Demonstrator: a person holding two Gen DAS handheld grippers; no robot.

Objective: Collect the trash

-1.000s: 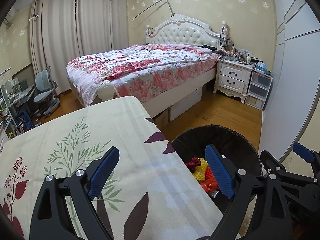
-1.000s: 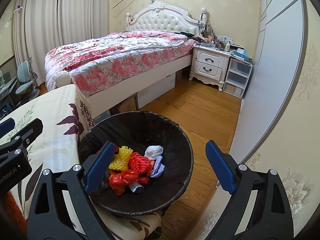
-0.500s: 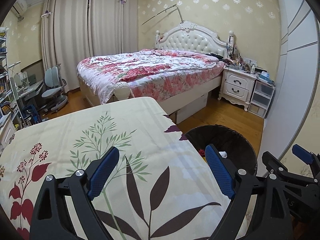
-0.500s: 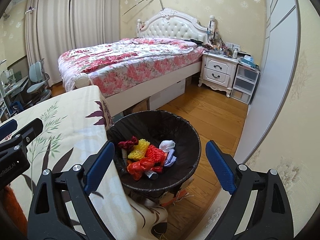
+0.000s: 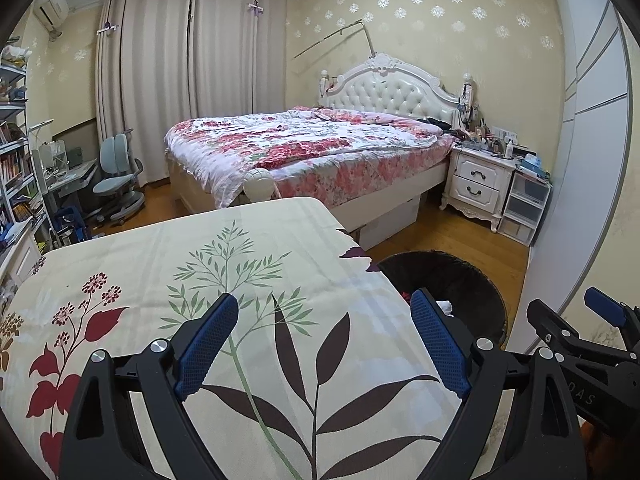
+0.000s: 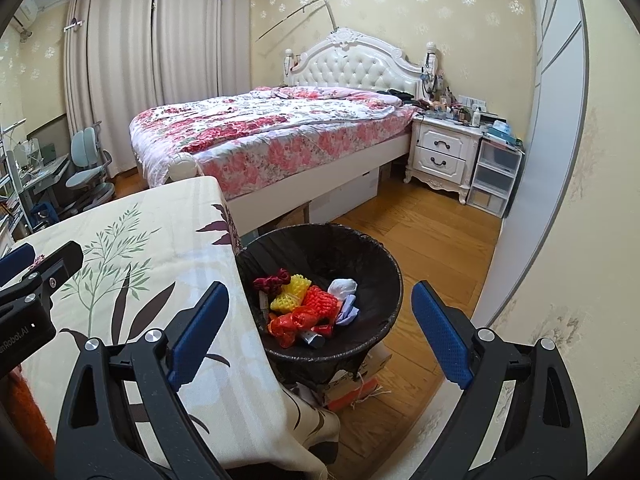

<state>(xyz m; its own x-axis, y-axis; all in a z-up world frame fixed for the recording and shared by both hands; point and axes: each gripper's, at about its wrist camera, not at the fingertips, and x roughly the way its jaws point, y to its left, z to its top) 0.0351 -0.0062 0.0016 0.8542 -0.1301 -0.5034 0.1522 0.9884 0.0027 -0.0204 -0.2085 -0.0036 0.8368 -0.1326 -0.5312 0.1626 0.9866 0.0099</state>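
A black-lined trash bin (image 6: 384,276) stands on the floor against the table's right edge. Inside lie yellow foam netting (image 6: 289,297), orange foam netting (image 6: 321,300), a dark red scrap (image 6: 273,280) and white and pale purple pieces (image 6: 343,287). My right gripper (image 6: 320,336) hangs open above the bin's near rim, with nothing between its fingers. In the left wrist view, my left gripper (image 5: 325,346) stands open and empty over the leaf-patterned tablecloth (image 5: 200,272). The bin (image 5: 476,280) shows to its right, mostly hidden by the table edge and finger. The right gripper (image 5: 596,320) appears at the far right.
A bed with a floral quilt (image 6: 272,128) fills the room beyond the table. A white nightstand (image 6: 444,152) and plastic drawers (image 6: 496,176) stand by the wardrobe (image 6: 532,140). Wooden floor (image 6: 432,232) lies between bin and bed. Desk and chair (image 5: 116,184) sit far left.
Both grippers have drawn back and risen from the bin. More tablecloth now lies under the left gripper, and the bin looks smaller and farther in both views.
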